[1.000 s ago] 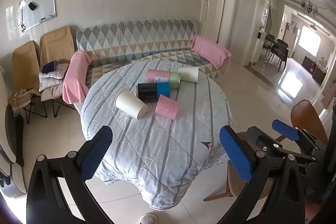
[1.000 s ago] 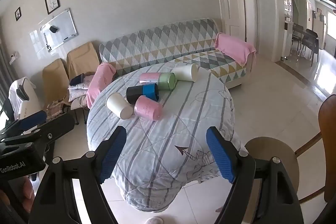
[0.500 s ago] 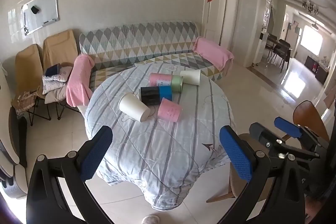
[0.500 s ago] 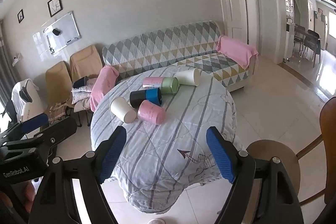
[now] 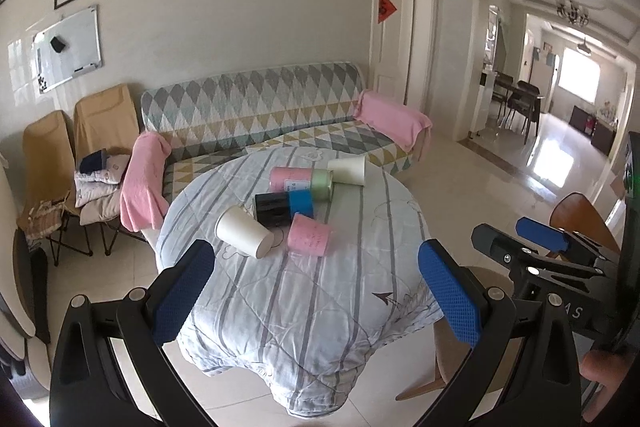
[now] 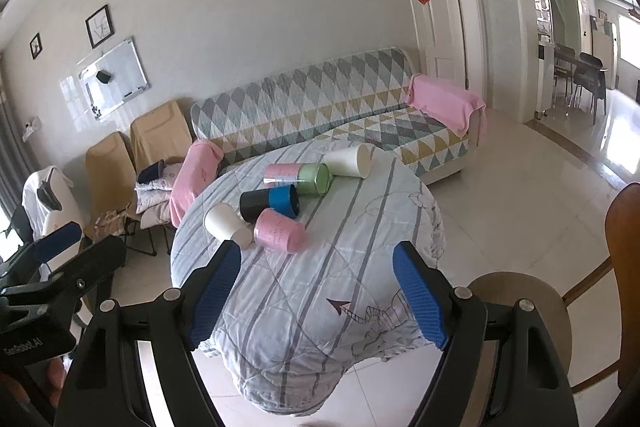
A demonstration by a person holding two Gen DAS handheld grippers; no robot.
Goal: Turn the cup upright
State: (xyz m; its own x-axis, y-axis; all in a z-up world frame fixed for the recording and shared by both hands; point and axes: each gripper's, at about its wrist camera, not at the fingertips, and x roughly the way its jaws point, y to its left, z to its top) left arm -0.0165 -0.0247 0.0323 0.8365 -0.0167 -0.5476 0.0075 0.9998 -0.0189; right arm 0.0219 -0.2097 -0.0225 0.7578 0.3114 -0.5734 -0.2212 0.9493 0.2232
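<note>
Several cups lie on their sides on a round table point(image 5: 320, 291) point(image 6: 304, 291) with a striped cloth. Nearest are a white cup point(image 5: 244, 237) point(image 6: 226, 227) and a pink cup point(image 5: 310, 241) point(image 6: 279, 230). Behind them lie a black-and-blue cup point(image 5: 284, 207) point(image 6: 270, 202), a pink-and-green cup point(image 5: 302, 181) point(image 6: 298, 177) and another white cup point(image 5: 348, 170) point(image 6: 349, 161). My left gripper point(image 5: 316, 295) is open and empty, short of the table. My right gripper point(image 6: 316, 299) is open and empty, also short of the table. Each gripper shows in the other's view.
A patterned sofa point(image 5: 272, 115) with pink towels stands behind the table. Folding chairs point(image 5: 80, 155) stand at the left. A wooden chair point(image 6: 624, 267) and a round stool point(image 6: 520, 303) stand at the table's right. A doorway point(image 5: 560, 87) opens at the right.
Both grippers have tilted upward and drawn back slightly; the table and cups sit lower in both views. The cups have not moved.
</note>
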